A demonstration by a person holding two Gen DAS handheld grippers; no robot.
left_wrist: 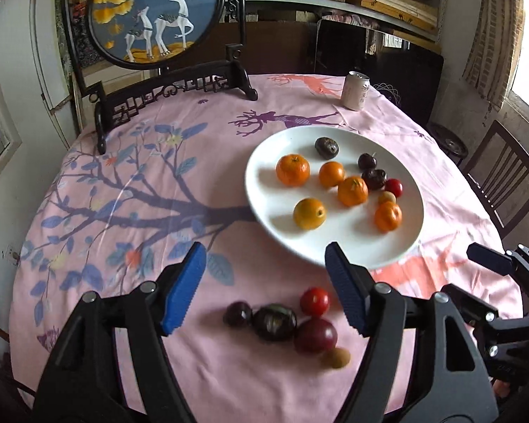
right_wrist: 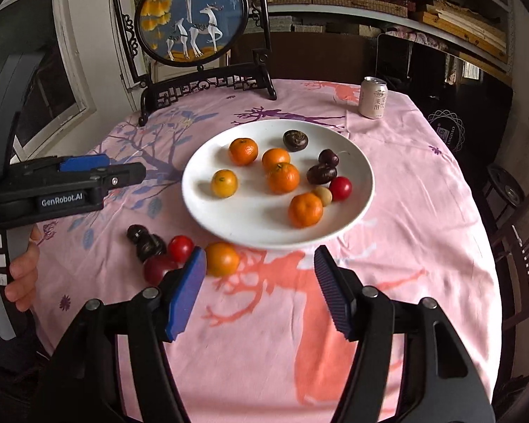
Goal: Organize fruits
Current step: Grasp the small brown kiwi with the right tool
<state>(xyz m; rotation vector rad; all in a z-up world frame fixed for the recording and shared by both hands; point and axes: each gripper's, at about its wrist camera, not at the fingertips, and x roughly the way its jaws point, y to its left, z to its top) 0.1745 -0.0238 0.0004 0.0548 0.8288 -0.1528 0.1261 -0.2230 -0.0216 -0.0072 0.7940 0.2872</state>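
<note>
Left wrist view: left gripper [left_wrist: 266, 287] hangs above the pink tablecloth [left_wrist: 123, 211], jaws spread wide, nothing between the blue pads [left_wrist: 185, 287].
Fruit under left gripper: loose cluster on the cloth between the fingers and nearer the camera — a red tomato [left_wrist: 314, 301], a dark plum [left_wrist: 274, 321], a smaller dark fruit [left_wrist: 237, 313], a reddish-purple plum [left_wrist: 315, 335] and a tan longan [left_wrist: 336, 357], partly blurred.
Right wrist view: right gripper [right_wrist: 261, 290] also over the cloth, jaws wide, holding nothing.
Loose orange: one orange [right_wrist: 222, 258] lies on the cloth just beyond the right gripper's left fingertip, just off the near rim of the plate.
Plate: white plate [right_wrist: 236, 225] past both grippers, toward the middle of the table.
Plate contents: five oranges, three dark fruits, one red tomato [right_wrist: 340, 188], one tan longan [right_wrist: 323, 195]; the longan touches the nearest orange [right_wrist: 305, 209].
Background: drinks can [right_wrist: 373, 97] upright at the far right of the table; round deer screen [right_wrist: 194, 17] in a dark carved stand at the far left.
</note>
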